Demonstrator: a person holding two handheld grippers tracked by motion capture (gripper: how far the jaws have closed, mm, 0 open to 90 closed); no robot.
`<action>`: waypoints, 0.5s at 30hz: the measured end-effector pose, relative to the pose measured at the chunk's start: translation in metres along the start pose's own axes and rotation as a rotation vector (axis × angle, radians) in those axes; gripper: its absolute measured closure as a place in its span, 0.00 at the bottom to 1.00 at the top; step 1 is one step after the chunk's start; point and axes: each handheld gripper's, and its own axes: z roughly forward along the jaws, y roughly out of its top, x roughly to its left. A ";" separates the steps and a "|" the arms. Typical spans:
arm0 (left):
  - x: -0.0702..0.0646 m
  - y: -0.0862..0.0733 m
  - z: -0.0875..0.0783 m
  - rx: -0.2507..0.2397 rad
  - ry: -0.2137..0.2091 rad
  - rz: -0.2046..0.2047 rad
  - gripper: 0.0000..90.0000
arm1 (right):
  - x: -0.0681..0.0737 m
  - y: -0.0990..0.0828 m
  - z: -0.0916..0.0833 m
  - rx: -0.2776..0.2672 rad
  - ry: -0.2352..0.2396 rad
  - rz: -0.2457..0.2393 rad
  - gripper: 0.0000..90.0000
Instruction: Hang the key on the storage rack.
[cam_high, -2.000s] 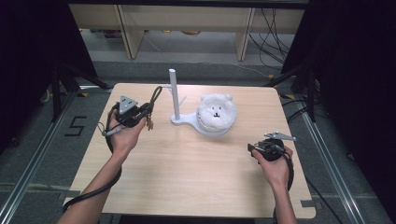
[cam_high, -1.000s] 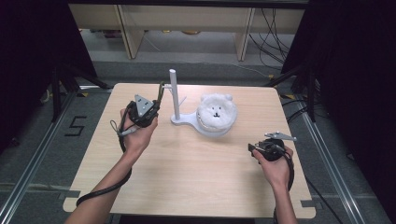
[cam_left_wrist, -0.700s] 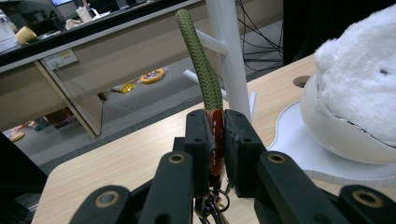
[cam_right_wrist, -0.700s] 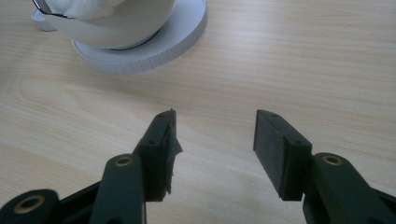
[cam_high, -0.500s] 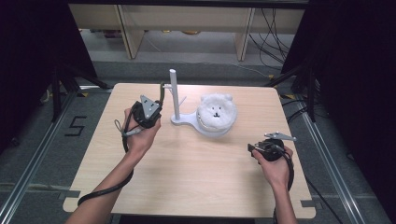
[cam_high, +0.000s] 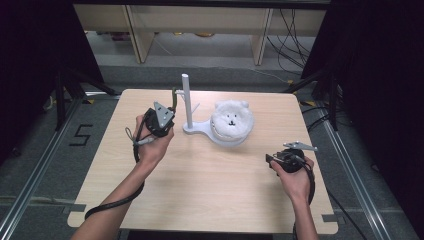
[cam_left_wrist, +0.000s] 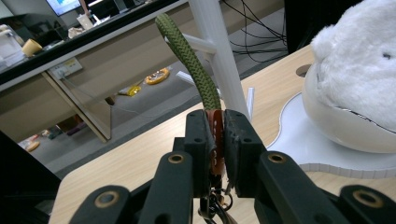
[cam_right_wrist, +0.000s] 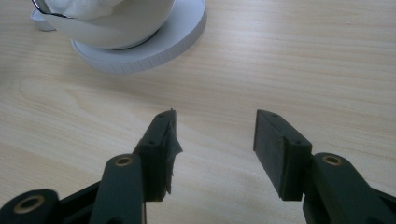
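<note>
Left gripper (cam_high: 170, 107) carried nearer white stand (cam_high: 187, 102), green strap (cam_left_wrist: 189, 60) clamped

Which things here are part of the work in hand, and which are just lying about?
In the job:
- green strap, clamped in the left gripper
- white stand, beside the strap

Lying about:
- plush bear in its bowl
- right gripper, open over bare table

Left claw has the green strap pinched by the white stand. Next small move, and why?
Probably lift the left claw slightly and carry the green braided strap toward a side peg of the white stand: the strap is gripped at its leather end and arches up beside the post, not yet hooked.
</note>
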 end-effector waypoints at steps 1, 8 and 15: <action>-0.001 0.000 0.000 0.001 0.004 0.004 0.89 | 0.000 0.000 0.000 0.000 0.001 0.000 0.56; -0.003 0.001 0.005 0.018 0.012 0.038 0.89 | 0.000 0.000 0.000 0.001 0.002 -0.003 0.56; -0.008 -0.001 0.011 0.035 0.002 0.054 0.88 | 0.000 0.000 0.000 0.003 -0.009 -0.005 0.56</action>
